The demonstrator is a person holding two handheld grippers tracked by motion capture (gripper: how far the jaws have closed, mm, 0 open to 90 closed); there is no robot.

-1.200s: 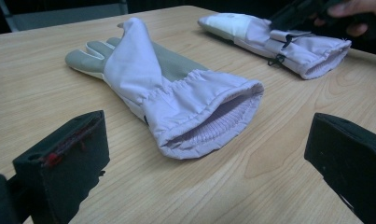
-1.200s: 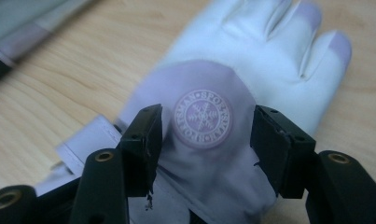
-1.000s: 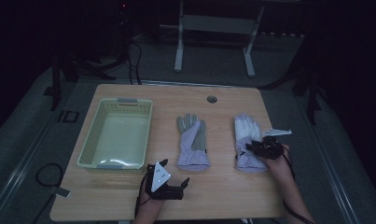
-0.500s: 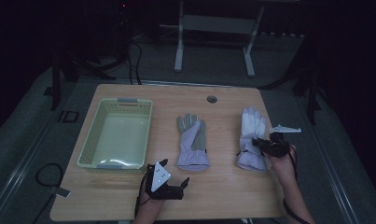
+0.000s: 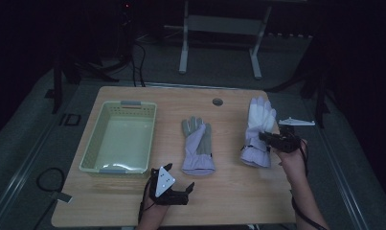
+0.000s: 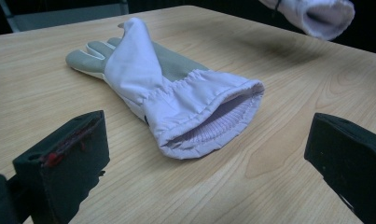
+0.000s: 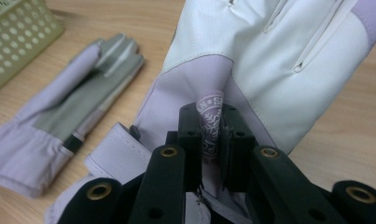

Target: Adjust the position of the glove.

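Observation:
Two white-and-lilac work gloves are on a wooden table (image 5: 229,191). The left glove (image 5: 198,143) lies flat, palm up, its cuff facing my left gripper (image 5: 188,189). That gripper rests near the front edge with its jaws wide open and nothing between them; in the left gripper view the glove (image 6: 176,93) lies just beyond the left gripper (image 6: 202,154). My right gripper (image 5: 265,137) has just been closing and is now shut on a pinched fold of the right glove (image 5: 260,120) near its wrist. In the right gripper view the fold sits in the right gripper (image 7: 212,126), and the glove (image 7: 269,56) hangs lifted.
A pale green perforated basket (image 5: 92,148) stands on the left half of the table, its corner also in the right gripper view as the basket (image 7: 17,32). A round cable hole (image 5: 217,101) sits near the far edge. A metal stand (image 5: 183,48) rises behind the table.
My right gripper has closed on the right glove and risen, lifting its cuff end off the table. The left gripper and left glove have not moved.

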